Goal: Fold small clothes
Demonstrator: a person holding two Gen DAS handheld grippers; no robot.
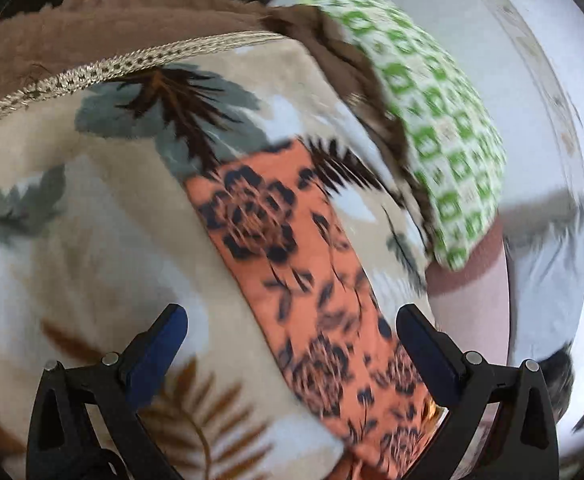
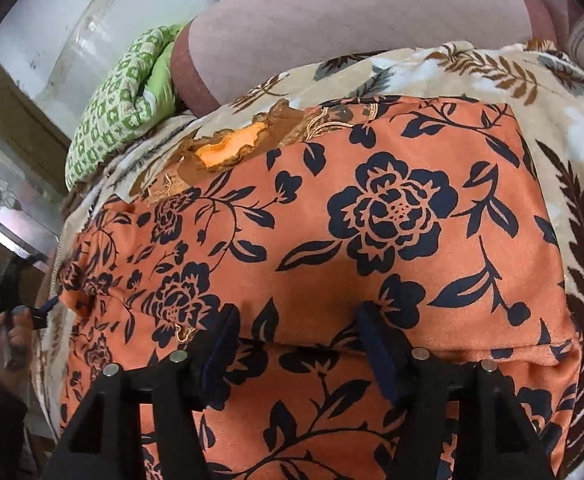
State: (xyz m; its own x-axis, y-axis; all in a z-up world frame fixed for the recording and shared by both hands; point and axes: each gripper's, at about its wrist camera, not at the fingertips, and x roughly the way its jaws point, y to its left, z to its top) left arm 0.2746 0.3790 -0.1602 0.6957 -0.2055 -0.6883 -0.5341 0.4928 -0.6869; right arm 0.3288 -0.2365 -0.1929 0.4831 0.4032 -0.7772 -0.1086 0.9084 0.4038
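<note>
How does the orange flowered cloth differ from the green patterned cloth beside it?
The orange flowered cloth carries large dark roses and leaves; the green patterned cloth carries small green squares on white. The orange one lies spread flat with a fold across it; the green one sits bunched at the edge. The orange one shows the larger area. Both rest on the leaf-print blanket.

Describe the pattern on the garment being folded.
Orange garment with black roses and leaves; clearest in the right wrist view.
</note>
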